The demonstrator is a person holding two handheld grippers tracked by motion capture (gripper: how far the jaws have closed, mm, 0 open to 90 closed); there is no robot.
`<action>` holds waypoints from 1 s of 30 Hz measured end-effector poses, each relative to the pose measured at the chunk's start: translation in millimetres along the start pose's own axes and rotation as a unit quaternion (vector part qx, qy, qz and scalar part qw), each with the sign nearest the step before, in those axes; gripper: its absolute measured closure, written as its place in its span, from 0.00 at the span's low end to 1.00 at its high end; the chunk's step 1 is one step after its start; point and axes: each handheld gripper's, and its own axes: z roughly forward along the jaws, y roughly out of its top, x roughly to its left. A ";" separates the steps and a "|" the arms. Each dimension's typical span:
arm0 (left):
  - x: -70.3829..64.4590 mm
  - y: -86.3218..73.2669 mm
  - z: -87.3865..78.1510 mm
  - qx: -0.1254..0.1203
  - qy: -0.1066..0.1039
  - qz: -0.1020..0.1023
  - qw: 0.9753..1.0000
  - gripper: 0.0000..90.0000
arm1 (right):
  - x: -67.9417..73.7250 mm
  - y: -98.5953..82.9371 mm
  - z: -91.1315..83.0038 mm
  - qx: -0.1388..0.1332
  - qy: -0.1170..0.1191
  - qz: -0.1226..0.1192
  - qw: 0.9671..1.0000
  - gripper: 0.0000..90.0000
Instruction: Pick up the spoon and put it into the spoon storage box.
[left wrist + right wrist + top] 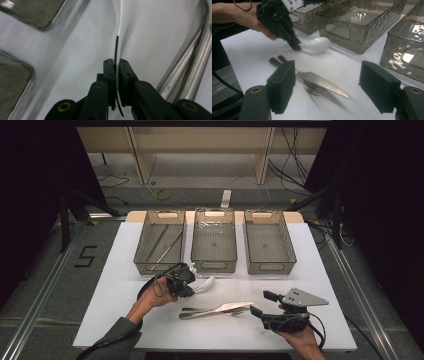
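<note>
Steel knife [222, 307] and fork [215, 313] lie side by side on the white table [125, 265], just ahead of the right gripper [260, 303], whose jaws stand wide apart and empty. Beyond them the left gripper [189, 288] has its jaws clamped tight on the handle of a white spoon [206, 284], near the middle bin [214, 241]. I judge the sorting step is the spoon's pickup; next it needs lifting over a bin rim and releasing. Farther left, the floor bears a "5" [85, 256].
</note>
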 end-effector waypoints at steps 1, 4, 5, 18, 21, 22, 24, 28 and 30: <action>0.5 0.1 -1.4 -0.006 0.000 -0.003 1.000 0.95 | -0.1 0.0 -0.1 0.000 0.000 0.000 1.000 0.33; 1.8 0.8 -6.7 -0.023 0.006 -0.016 1.000 0.95 | -0.4 -0.1 0.1 0.000 0.001 0.000 1.000 0.33; 2.9 0.9 -8.7 -0.025 0.002 -0.012 1.000 0.95 | -0.3 -0.1 0.2 0.000 0.000 0.000 1.000 0.33; 4.3 6.9 -31.4 -0.083 -0.002 -0.042 0.996 0.95 | -0.4 -0.3 0.5 0.002 0.000 0.001 1.000 0.33; 5.7 9.3 -34.8 -0.088 -0.004 -0.047 0.995 0.95 | -0.5 -0.5 0.7 0.002 -0.001 0.002 1.000 0.33; 6.3 10.1 -35.4 -0.092 -0.004 -0.051 0.994 0.95 | -0.5 -0.6 0.8 0.002 0.000 0.001 1.000 0.33; 7.6 11.9 -37.3 -0.098 -0.001 -0.058 0.993 0.95 | -0.6 -0.6 0.9 0.003 -0.001 0.001 1.000 0.33; 12.6 15.9 -44.0 -0.117 -0.003 -0.074 0.990 0.95 | -0.6 -0.8 1.3 0.003 -0.001 0.001 1.000 0.33; 14.9 18.1 -47.7 -0.123 0.006 -0.079 0.989 0.95 | -0.7 -0.9 1.0 0.003 -0.001 0.001 1.000 0.33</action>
